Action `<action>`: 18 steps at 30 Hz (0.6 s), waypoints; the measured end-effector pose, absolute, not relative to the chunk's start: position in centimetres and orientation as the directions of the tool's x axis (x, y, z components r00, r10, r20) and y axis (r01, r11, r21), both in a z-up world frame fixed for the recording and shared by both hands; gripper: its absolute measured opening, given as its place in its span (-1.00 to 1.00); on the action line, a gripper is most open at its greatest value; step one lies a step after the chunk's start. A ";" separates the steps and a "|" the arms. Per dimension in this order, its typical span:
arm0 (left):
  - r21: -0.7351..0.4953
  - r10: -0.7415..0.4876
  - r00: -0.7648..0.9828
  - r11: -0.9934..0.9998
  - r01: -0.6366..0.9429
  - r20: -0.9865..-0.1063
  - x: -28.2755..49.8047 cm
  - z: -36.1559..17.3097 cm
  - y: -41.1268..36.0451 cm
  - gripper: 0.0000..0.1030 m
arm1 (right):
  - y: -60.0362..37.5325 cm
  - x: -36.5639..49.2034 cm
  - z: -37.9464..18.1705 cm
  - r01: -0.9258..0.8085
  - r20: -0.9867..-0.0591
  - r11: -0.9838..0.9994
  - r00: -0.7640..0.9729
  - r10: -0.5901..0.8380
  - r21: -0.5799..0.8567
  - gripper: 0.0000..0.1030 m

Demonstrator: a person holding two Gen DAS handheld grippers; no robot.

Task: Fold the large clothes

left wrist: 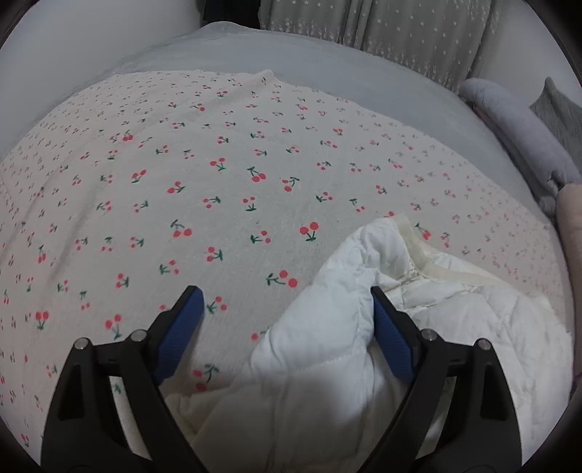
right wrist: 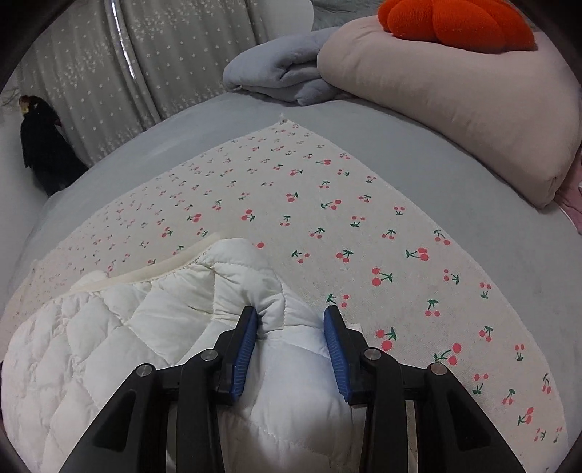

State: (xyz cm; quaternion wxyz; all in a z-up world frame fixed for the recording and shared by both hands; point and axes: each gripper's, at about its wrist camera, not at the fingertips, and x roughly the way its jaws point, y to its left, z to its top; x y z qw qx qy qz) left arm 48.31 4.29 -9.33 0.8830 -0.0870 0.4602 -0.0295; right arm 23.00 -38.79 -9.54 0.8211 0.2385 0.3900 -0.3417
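A white quilted padded garment (left wrist: pixel 327 345) lies bunched on a cream cloth printed with cherries (left wrist: pixel 218 163). It also shows in the right wrist view (right wrist: pixel 127 327), with a cream trim edge (right wrist: pixel 174 263). My left gripper (left wrist: pixel 285 294) is open, its jaws wide apart, with a puffy fold of the garment between them against the right finger. My right gripper (right wrist: pixel 291 313) is open, with a fold of the garment between its blue pads (right wrist: pixel 243 349), not clamped.
The cherry cloth (right wrist: pixel 327 203) lies on a grey bed sheet (right wrist: pixel 491 236). A pink pillow (right wrist: pixel 454 94) with an orange cushion (right wrist: pixel 454 22) and a folded grey blanket (right wrist: pixel 283 72) lie at the far right. Star-patterned curtains (right wrist: pixel 127 72) hang behind; a dark doll (right wrist: pixel 43 145) stands at left.
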 end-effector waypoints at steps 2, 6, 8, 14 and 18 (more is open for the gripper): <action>-0.262 -0.192 0.587 0.965 -0.036 -0.787 46.2 -7.9 5.4 0.75 | -38.9 23.0 -8.2 0.731 -0.800 0.667 0.483 -0.356 0.145 -0.09; -0.297 -0.241 0.579 0.955 -0.002 -0.779 42.1 -4.9 5.9 0.75 | -38.3 21.4 -5.3 0.696 -0.796 0.699 0.511 -0.324 0.162 0.14; -0.251 -0.207 0.575 0.968 0.003 -0.791 39.7 -3.6 6.2 0.75 | -37.7 20.2 -4.0 0.697 -0.801 0.699 0.505 -0.322 0.158 0.25; -0.184 -0.158 0.535 0.983 0.003 -0.830 33.6 -2.0 8.1 0.77 | -36.2 16.7 -2.7 0.686 -0.830 0.696 0.501 -0.244 0.210 0.41; -0.315 -0.265 0.511 0.949 -0.010 -0.817 30.6 -4.3 10.5 0.79 | -34.1 15.8 -1.9 0.633 -0.825 0.744 0.525 -0.212 0.212 0.42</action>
